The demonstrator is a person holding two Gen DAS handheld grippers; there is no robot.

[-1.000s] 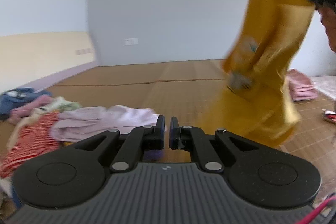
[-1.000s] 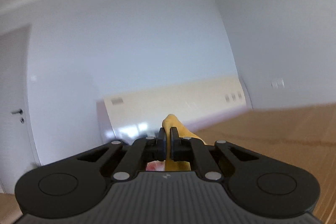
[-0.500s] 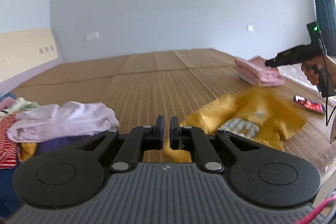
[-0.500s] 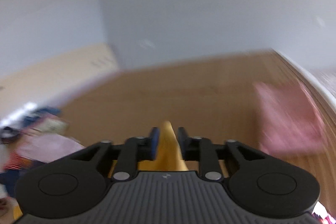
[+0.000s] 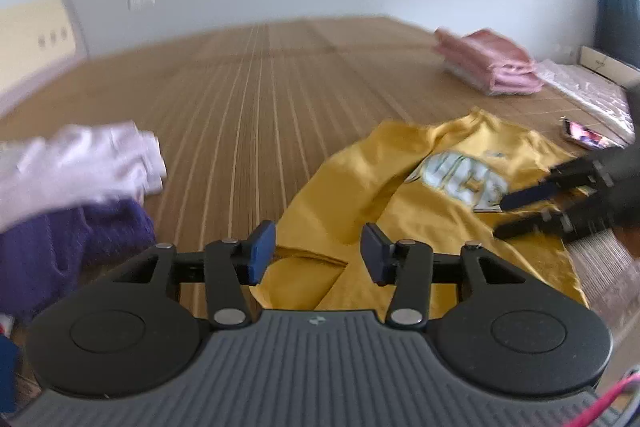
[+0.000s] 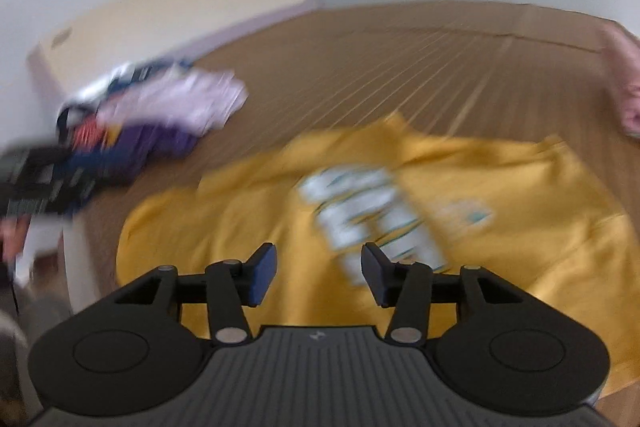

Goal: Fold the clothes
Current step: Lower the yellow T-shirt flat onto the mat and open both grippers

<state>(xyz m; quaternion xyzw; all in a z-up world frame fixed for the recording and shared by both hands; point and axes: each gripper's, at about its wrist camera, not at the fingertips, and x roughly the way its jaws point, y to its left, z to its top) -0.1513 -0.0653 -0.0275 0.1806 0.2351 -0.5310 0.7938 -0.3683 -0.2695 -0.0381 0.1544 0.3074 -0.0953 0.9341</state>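
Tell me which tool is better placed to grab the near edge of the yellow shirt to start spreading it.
Probably the left tool: open, with the yellow shirt's crumpled near edge right between its fingers. The right tool, also open, hovers over the print mid-shirt.

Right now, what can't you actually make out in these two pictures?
- Lettering on the yellow shirt: smeared by motion blur in the right wrist view, partly creased in the left.
- Clothes pile: blurred, cut by the left edge.
- Small object beyond the shirt: too small to identify.
- Pink folded stack: cut by the right edge.
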